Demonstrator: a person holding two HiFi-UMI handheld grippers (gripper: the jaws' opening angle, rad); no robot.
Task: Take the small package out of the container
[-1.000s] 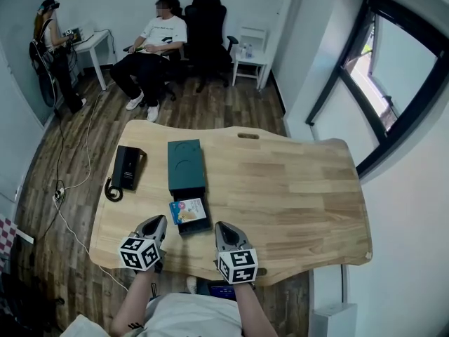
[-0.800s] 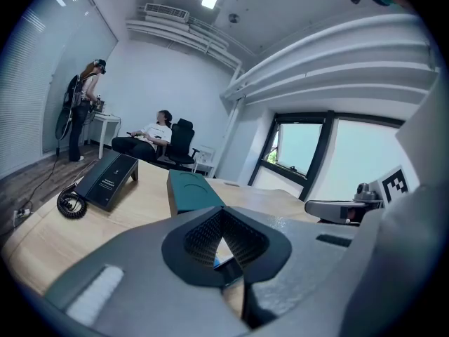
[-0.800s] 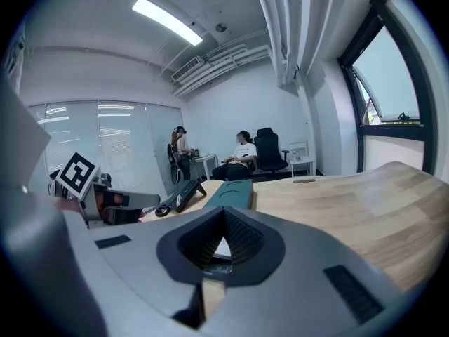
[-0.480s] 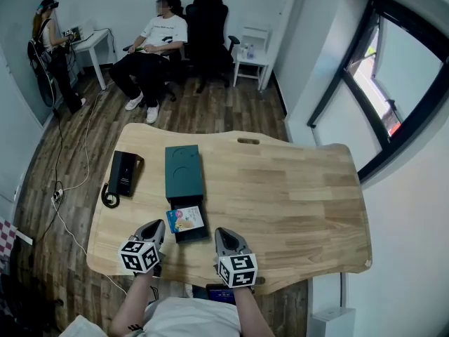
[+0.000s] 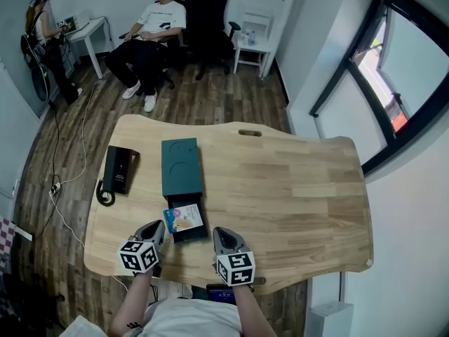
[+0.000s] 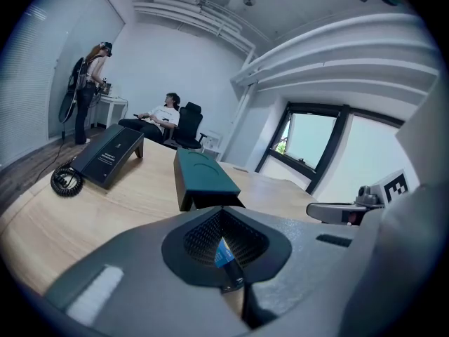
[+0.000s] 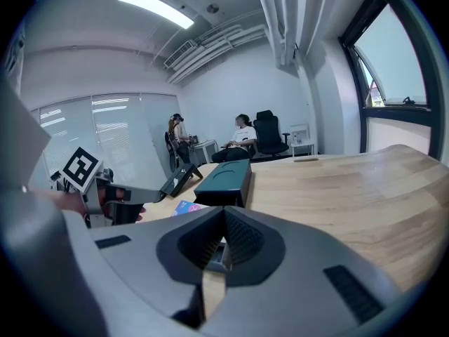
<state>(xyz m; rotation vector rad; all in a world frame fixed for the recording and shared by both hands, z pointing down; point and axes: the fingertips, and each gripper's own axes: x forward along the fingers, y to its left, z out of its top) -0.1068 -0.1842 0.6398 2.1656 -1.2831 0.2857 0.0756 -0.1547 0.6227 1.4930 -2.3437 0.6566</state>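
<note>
Hovering short of the container, left gripper and right gripper both closed, empty — next, one should open around the package.

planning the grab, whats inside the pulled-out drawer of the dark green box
A small colourful flat package lies in the black drawer. Anything beneath it, or within the dark green rectangular box, is hidden.

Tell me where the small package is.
Head view: the small package lies on the green box's pulled-out drawer, at the table's near-left edge.
</note>
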